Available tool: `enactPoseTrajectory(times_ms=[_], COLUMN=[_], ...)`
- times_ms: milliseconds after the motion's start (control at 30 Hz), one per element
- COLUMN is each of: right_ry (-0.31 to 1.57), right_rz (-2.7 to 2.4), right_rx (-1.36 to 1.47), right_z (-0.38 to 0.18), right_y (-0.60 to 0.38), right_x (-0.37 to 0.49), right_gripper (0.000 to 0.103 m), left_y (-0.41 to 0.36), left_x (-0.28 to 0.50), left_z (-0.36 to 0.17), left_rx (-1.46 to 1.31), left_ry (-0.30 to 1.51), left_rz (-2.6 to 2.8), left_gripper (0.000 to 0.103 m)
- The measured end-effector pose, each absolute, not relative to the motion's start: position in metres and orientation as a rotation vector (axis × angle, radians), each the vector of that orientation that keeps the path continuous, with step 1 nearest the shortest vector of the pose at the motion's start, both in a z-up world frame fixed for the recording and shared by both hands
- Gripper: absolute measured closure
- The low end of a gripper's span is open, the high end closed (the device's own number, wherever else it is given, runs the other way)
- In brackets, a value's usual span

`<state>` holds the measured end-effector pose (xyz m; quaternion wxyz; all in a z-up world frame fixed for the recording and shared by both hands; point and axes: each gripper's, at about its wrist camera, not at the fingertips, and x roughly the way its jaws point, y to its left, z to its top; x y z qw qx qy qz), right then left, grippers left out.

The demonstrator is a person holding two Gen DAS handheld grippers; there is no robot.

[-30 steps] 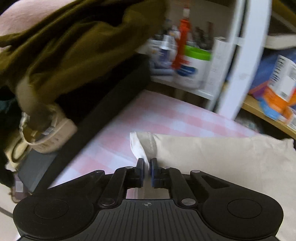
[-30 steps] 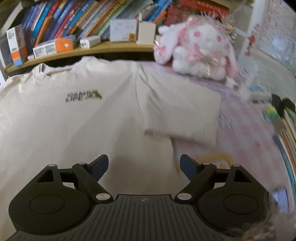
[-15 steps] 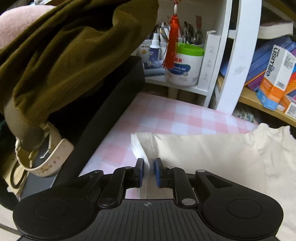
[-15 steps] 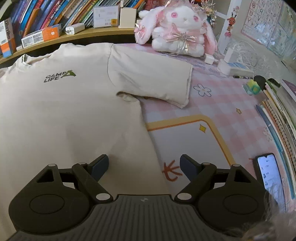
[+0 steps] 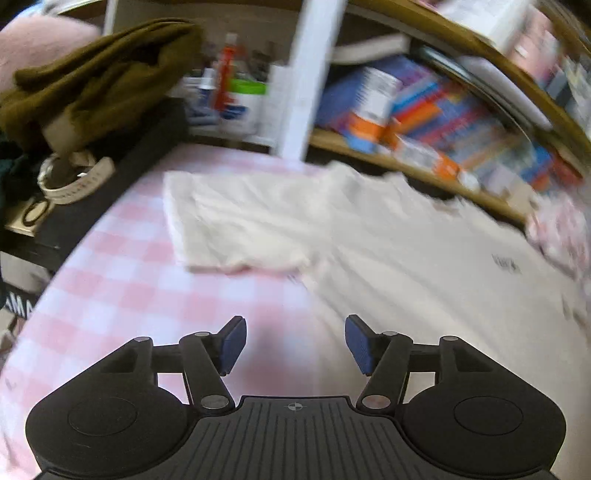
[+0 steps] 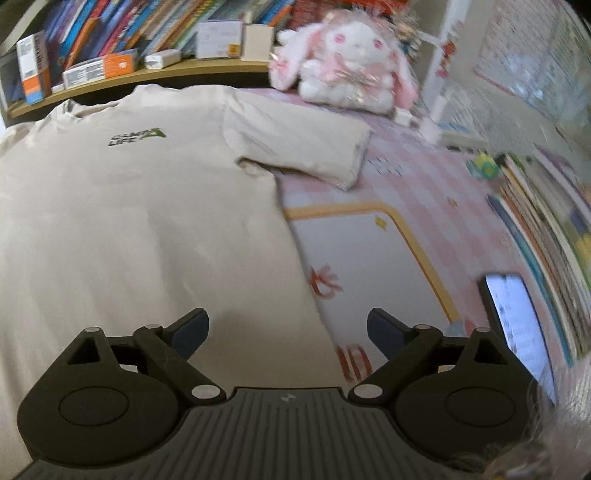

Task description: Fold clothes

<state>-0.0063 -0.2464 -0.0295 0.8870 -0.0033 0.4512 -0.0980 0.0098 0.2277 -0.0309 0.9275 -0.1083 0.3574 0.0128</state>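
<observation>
A home is shown, most likely a child's room or play corner. A pink checked mat (image 5: 122, 280) with cartoon marks is spread over the lower part of both views. Low wooden shelves (image 6: 147, 74) packed with colourful books (image 6: 110, 33) are seen along the top, and a pink-and-white plush rabbit (image 6: 351, 62) is set at the upper right of the right wrist view. A poster-like chart (image 6: 535, 66) is glimpsed at far right, blurred

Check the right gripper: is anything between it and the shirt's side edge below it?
Nothing visible. The right gripper hangs over the t-shirt, its jaws opening with nothing between them, and the shirt's edge runs bare beneath them. The phone and plush rabbit lie off to the side.
</observation>
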Motion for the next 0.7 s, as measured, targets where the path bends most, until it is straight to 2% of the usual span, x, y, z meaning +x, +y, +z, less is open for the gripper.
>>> enactPoseTrajectory(times_ms=[167,233,300,333,367,400,433,633,700], right_ry=[0.948,0.928,0.905,0.897,0.893,0.889,0.886,0.883,0.878], right_rz=[-0.245,-0.243,-0.246,-0.253,-0.259,-0.257,-0.254,-0.236,-0.228], right_rx=[0.056,0.060,0.065,0.069,0.076,0.086,0.097,0.122,0.120], right_z=[-0.037,-0.038,-0.038,-0.037,-0.037,-0.037,-0.037,-0.037,-0.037], right_y=[-0.257,-0.258,-0.259,-0.259,-0.259,-0.260,-0.261,-0.263,-0.263], right_x=[-0.018,-0.023,-0.028,-0.030,-0.031,-0.032,-0.034,-0.038,-0.040], right_gripper=[0.015,0.032,0.046,0.054,0.058,0.061,0.062,0.062,0.062], left_y=[0.218,0.215,0.213,0.213,0.212,0.212,0.213,0.213,0.212], left_x=[0.022,0.023,0.024,0.024,0.024,0.023,0.021,0.017,0.016], left_z=[-0.045,-0.047,-0.047,-0.047,-0.048,-0.050,-0.050,-0.049,-0.048], left_rx=[-0.268,-0.264,-0.272,-0.278,-0.295,-0.312,-0.321,-0.308,-0.300], left_ry=[0.764,0.762,0.770,0.774,0.781,0.788,0.786,0.787,0.789], left_rz=[0.032,0.035,0.026,0.022,0.012,0.004,0.014,0.030,0.028], left_gripper=[0.049,0.055,0.067,0.077,0.090,0.098,0.101,0.100,0.096])
